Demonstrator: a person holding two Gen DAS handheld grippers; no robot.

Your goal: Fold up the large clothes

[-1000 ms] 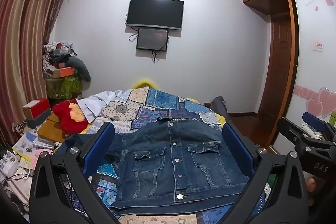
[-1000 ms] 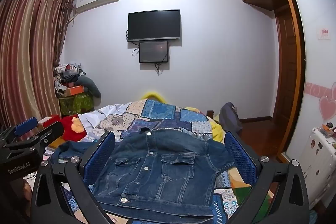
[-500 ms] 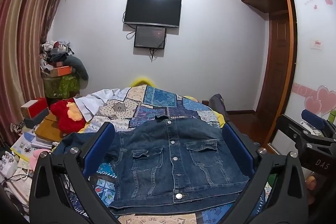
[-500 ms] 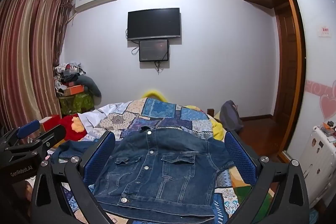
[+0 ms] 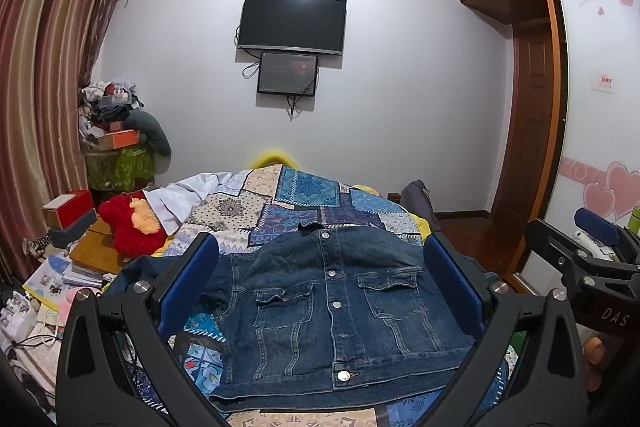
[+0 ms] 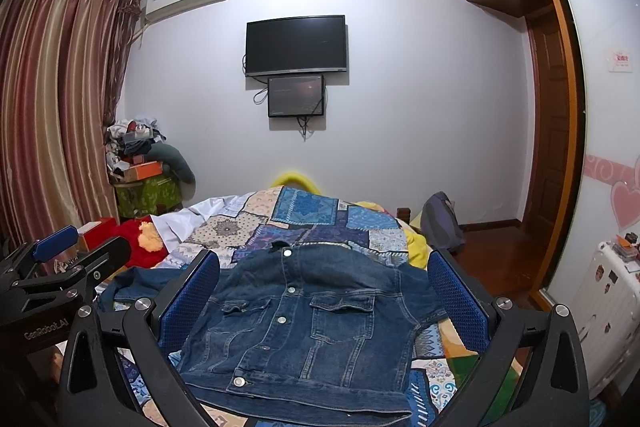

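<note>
A dark blue denim jacket (image 5: 336, 311) (image 6: 304, 331) lies buttoned and front-up on a patchwork bedspread (image 5: 288, 203) (image 6: 304, 219), its collar toward the far wall. One sleeve spreads out to the left (image 5: 132, 275). My left gripper (image 5: 320, 287) hovers above the near hem, open, its blue pads wide apart with nothing between them. My right gripper (image 6: 324, 299) is open too, held above the jacket and slightly to its right. Each gripper shows at the edge of the other's view (image 5: 592, 267) (image 6: 52, 275).
A red plush toy (image 5: 128, 227) and stacked books and boxes (image 5: 68, 215) crowd the bed's left side. A cluttered pile (image 5: 116, 139) stands in the far left corner. A wardrobe (image 5: 600, 131) and door (image 5: 528, 131) line the right wall, with a dark bag (image 6: 440, 223) on the floor.
Both views have shifted only slightly; the room sits a touch lower in frame. The jacket has not moved and both grippers stay open.
</note>
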